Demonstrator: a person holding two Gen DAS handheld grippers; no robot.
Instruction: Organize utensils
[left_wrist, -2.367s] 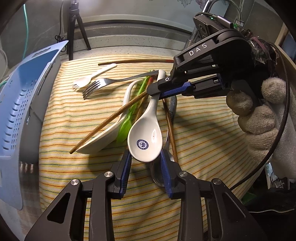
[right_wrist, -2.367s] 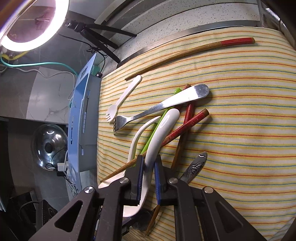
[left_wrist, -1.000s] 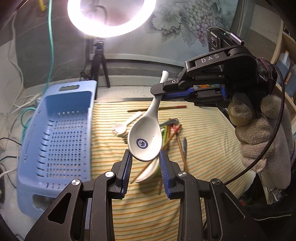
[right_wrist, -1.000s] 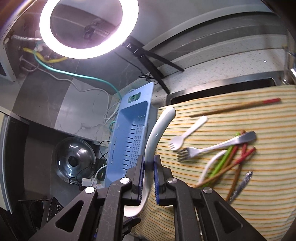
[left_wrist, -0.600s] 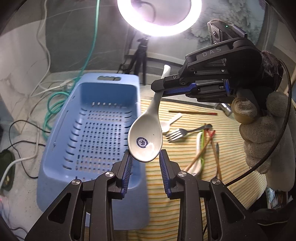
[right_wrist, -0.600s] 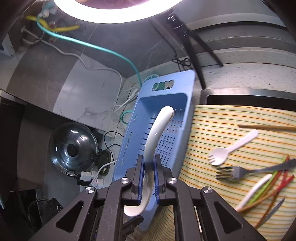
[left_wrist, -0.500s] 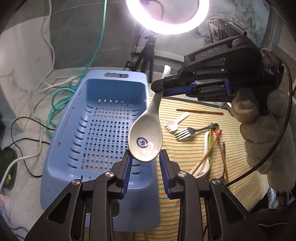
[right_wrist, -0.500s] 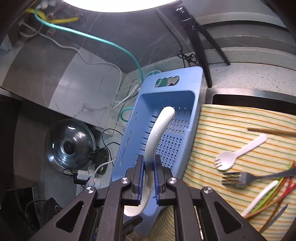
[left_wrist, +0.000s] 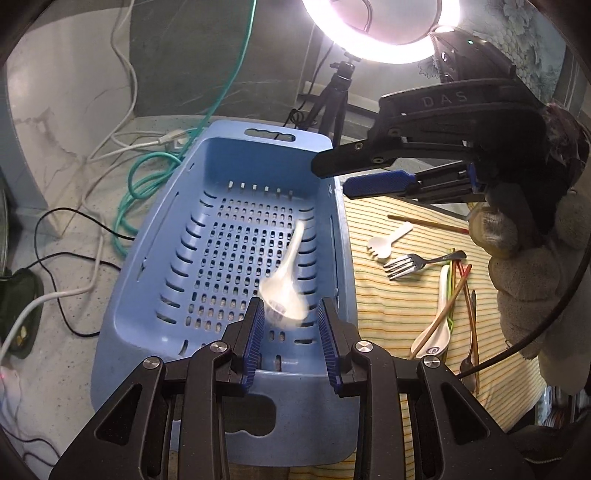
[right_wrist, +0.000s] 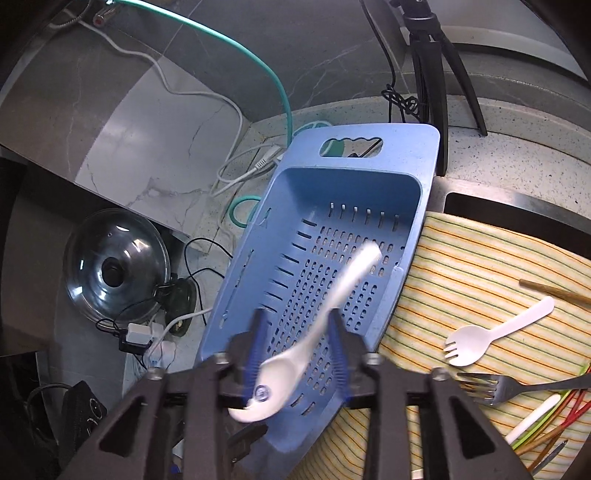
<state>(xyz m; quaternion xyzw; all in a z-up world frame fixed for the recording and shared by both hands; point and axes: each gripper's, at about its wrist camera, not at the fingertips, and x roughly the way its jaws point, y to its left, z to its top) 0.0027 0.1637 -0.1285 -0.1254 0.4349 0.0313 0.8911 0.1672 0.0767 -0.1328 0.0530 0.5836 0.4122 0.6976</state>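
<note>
white ceramic spoon (left_wrist: 286, 280), motion-blurred, in the air over the perforated floor of the blue basket (left_wrist: 147, 258), bowl end near and handle pointing far; no pad touches it. left gripper (left_wrist: 291, 334) with its blue-padded tongs spread apart, one on each side of the spoon's bowl, gaps visible on both sides. right gripper (right_wrist: 297, 347) likewise spread, the blurred spoon (right_wrist: 314, 328) passing between its tongs without contact; in the left wrist view the same gripper (left_wrist: 376, 171) reaches in from the right above the basket's right wall, held in a gloved hand (left_wrist: 535, 266). basket (right_wrist: 424, 147) stands on a speckled counter, its right wall just beside the striped cloth (left_wrist: 388, 306). on the cloth, right of the basket: a white plastic spork (left_wrist: 388, 243), a metal fork (left_wrist: 410, 264), a second white ceramic spoon (left_wrist: 436, 332) crossed by chopsticks (left_wrist: 443, 310), and a lone chopstick (left_wrist: 424, 222) at the far edge. ring light (left_wrist: 384, 37) at far centre; glass pot lid (right_wrist: 114, 269) at left.
</note>
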